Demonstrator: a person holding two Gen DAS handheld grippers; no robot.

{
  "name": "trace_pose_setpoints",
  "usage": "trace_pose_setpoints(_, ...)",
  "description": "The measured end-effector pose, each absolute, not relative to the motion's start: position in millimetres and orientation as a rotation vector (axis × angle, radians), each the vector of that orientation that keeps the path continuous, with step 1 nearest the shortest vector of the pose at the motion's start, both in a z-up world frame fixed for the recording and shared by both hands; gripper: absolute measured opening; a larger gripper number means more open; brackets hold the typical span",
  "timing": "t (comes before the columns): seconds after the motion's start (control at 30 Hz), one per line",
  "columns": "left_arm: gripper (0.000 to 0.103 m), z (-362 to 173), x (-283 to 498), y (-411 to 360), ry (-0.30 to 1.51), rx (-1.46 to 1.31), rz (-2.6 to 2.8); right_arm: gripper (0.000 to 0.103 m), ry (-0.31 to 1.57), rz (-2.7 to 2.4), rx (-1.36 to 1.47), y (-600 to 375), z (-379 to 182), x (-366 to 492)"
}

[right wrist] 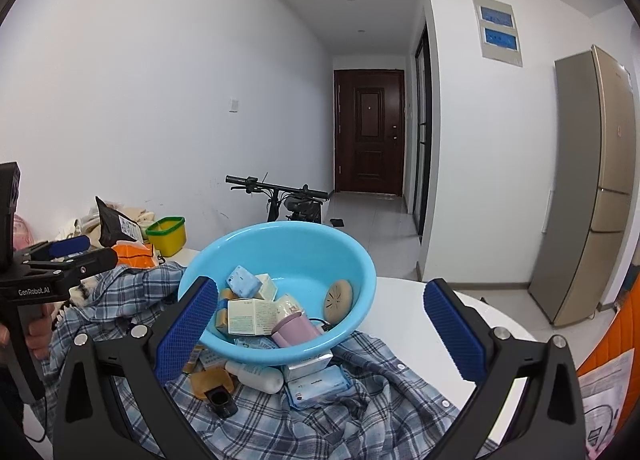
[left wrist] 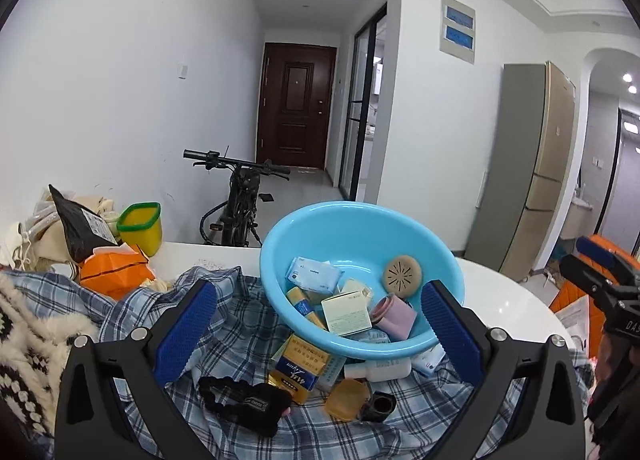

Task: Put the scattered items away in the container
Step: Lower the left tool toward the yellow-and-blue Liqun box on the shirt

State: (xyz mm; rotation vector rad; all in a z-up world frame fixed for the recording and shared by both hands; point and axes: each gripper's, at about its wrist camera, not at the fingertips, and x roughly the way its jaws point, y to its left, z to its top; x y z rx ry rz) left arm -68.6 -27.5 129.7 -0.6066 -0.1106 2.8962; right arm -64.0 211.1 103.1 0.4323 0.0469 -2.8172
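In the left wrist view, the left gripper (left wrist: 318,318) stands wide open and holds nothing. Between its blue ribbed pads is the round light-blue plastic basin (left wrist: 304,236), which is the container. It sits tilted on a blue-and-white checked cloth (left wrist: 240,324), with its low edge toward the camera. Inside I see small boxes, a round beige disc (left wrist: 402,276) at 2 o'clock of the bowl, and a pink cup (left wrist: 394,316). At 6 o'clock from the basin, still on the cloth, lie a yellow-and-navy flat box (left wrist: 298,372), a white plastic bottle (left wrist: 378,371), an amber translucent lid (left wrist: 347,399), a small black pot (left wrist: 380,406) and a black fabric strap (left wrist: 244,406). The right gripper (left wrist: 588,260) shows at 3 o'clock, but I cannot tell its opening from here.

In the right wrist view, the right gripper (right wrist: 316,324) is also wide open and empty. The basin (right wrist: 288,244) is ahead, and a pale-blue tissue pack (right wrist: 318,386) lies just under its near edge at 6 o'clock, beside the white bottle (right wrist: 256,374).

I judge that the next pick should be a loose item nearest the rim. It is better to come down straight, close on the firm sides of the box or bottle, and avoid catching the cloth, because a pull on the cloth could tip the tilted basin.
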Motion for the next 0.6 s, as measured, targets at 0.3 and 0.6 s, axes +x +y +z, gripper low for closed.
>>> trace_pose_setpoints(0.3,0.103,107,-60,-29,-0.150,-0.578,2.855,0.103,0.118,-2.812,0.491,206,66,-53)
trace_pose_setpoints(0.6,0.103,57,-56,-24,-0.148,-0.732,2.819,0.103,0.162,-2.749,0.649,201,21,-47)
